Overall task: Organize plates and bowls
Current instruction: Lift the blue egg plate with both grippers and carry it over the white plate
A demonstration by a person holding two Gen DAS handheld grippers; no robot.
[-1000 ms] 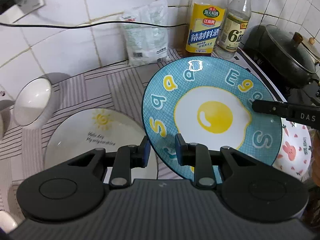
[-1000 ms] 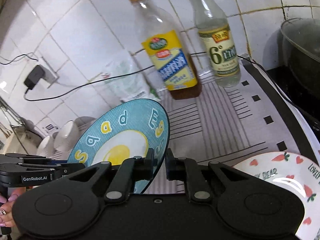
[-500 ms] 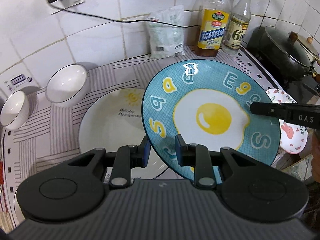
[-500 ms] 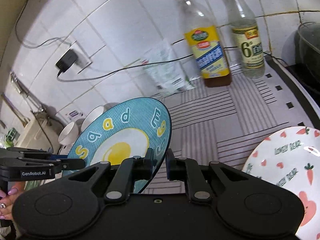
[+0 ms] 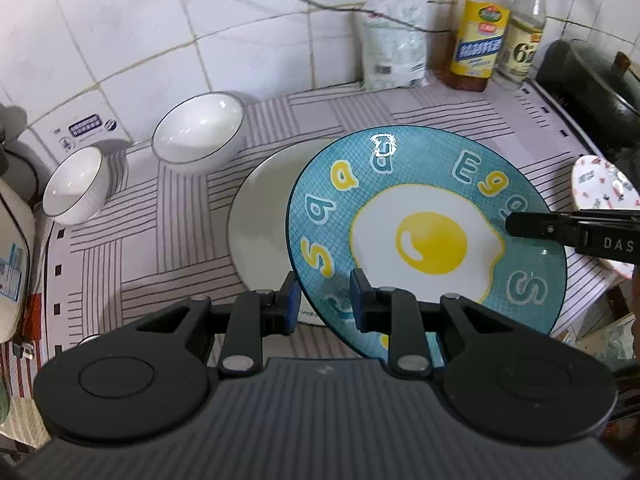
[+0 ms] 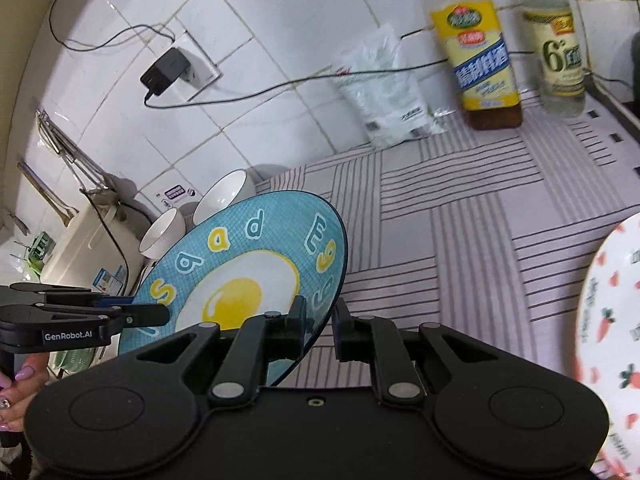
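Observation:
A blue plate with a fried-egg picture (image 5: 428, 236) is held in the air between both grippers. My left gripper (image 5: 324, 300) is shut on its near rim. My right gripper (image 6: 320, 320) is shut on the opposite rim, and the plate (image 6: 248, 276) tilts up to its left. Below the blue plate lies a large white plate (image 5: 260, 216) on the striped mat. Two white bowls (image 5: 200, 132) (image 5: 76, 184) stand at the back left. A white plate with carrots and hearts (image 6: 608, 320) lies at the right, also seen in the left wrist view (image 5: 600, 196).
An oil bottle (image 5: 476, 36), a vinegar bottle (image 5: 524, 44) and a white packet (image 5: 394, 40) stand against the tiled wall. A black lidded pot (image 5: 600, 88) sits on the stove at the far right. A charger cable (image 6: 280, 84) hangs along the wall. A cream appliance (image 6: 84, 248) stands at the far left.
Both grippers have lifted the blue plate higher and moved it left, over the large white plate. The two bowls have come into view. Both grips are unchanged.

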